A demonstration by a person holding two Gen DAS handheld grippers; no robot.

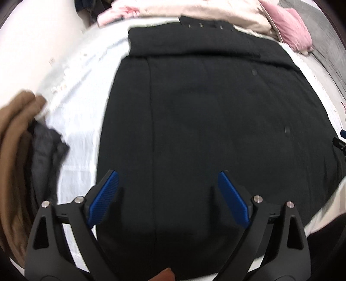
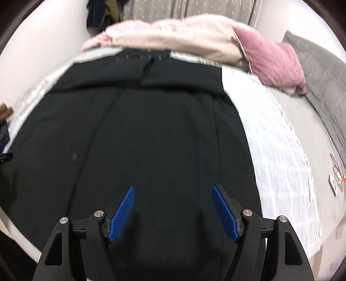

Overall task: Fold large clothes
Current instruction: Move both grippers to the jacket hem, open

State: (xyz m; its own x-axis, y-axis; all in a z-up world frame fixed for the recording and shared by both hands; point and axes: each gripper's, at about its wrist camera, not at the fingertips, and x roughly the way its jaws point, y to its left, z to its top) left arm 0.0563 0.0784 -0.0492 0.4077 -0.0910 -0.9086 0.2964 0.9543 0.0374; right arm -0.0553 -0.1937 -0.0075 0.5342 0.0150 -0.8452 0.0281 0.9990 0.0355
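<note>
Closest in, both grippers hang over the black coat (image 1: pixel 205 121) with nothing between their fingers. The left gripper (image 1: pixel 168 179) has its blue pads spread wide, over the coat's near end, close to its left edge. The right gripper (image 2: pixel 173 194) is spread too (a bit less wide than the left one) and its pads aren't touching cloth either.

The coat itself lies flat on the bed (image 2: pixel 276 151), filling most of both views. Its far end is turned back on itself in a band, and a small strip with pale stitch marks peeks out beyond that fold.

Left of the coat, a brown garment (image 1: pixel 15 151) and a dark grey one (image 1: pixel 47 151) sit in a heap on the sheet. Just beyond the coat's far end there's a bunched beige blanket (image 2: pixel 183 32), and off that end's right corner a pink pillow (image 2: pixel 272 62). Furthest back, behind the blanket, a pale curtain (image 2: pixel 194 8) hangs down.
</note>
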